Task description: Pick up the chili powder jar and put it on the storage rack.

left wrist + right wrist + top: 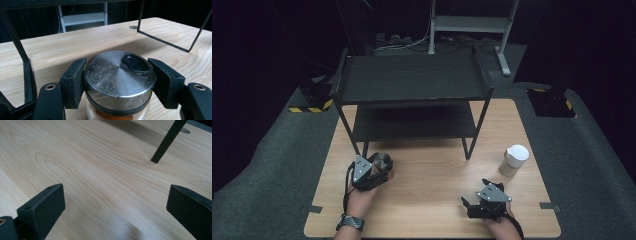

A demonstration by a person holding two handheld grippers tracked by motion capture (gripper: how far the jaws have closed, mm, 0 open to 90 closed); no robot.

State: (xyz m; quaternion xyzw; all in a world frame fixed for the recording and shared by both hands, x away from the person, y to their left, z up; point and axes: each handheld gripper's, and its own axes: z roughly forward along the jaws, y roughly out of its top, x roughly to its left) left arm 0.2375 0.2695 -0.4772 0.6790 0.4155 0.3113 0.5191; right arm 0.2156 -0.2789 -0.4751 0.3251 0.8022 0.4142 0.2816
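Observation:
A glass spice jar [117, 82] with a scratched steel lid and orange powder inside stands on the wooden table [432, 175], in front of the shelf's left legs. My left gripper [117, 83] is shut on it, both pads pressed against the lid's sides; from above the jar [382, 161] shows just beyond the left gripper [379, 170]. My right gripper [115, 205] rests low over bare wood near the front right of the table, jaws wide apart with nothing between them, and is seen from above as the right gripper [469, 204].
A black two-level metal shelf [412, 82] stands on the far half of the table; one leg [166, 141] rises ahead of the right gripper. A white-lidded cup [514, 160] stands at the right. The table's front edge is close to both hands.

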